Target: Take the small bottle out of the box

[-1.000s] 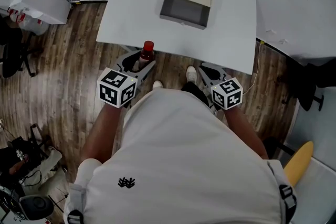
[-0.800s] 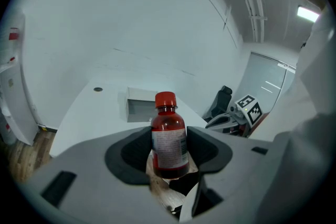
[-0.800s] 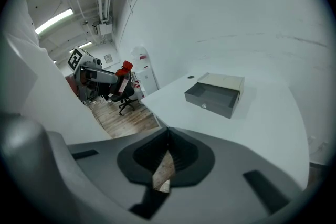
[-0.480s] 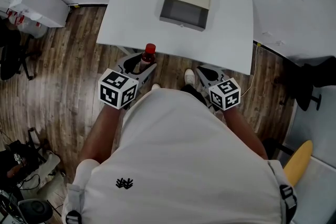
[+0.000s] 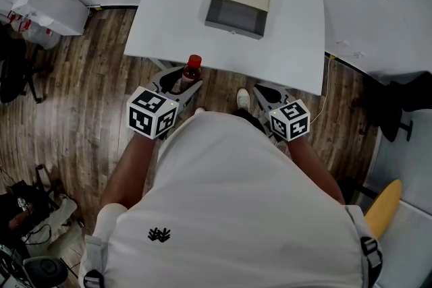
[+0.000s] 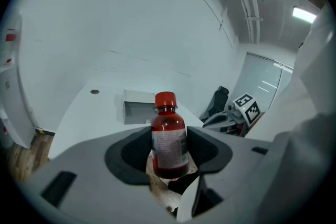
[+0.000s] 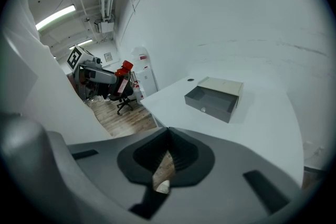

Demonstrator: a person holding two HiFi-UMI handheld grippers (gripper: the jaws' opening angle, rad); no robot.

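The small bottle [image 6: 169,139] stays pinched upright in the left gripper [image 5: 181,81] jaws, barely shifted, beyond the white surface [image 5: 297,44] edge and well apart from the box [image 5: 237,5], so removal looks done; the right gripper [image 5: 268,96] jaws are pressed together, empty.

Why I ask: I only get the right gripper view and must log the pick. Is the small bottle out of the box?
Observer: Yes. The left gripper is shut on the small bottle, which stands upright between its pads.
Operator: What is in it?
Observer: Dark red liquid, behind a pale printed label.
Operator: Where is it against the table?
Observer: The head view shows it at the table's near edge, well apart from the box.
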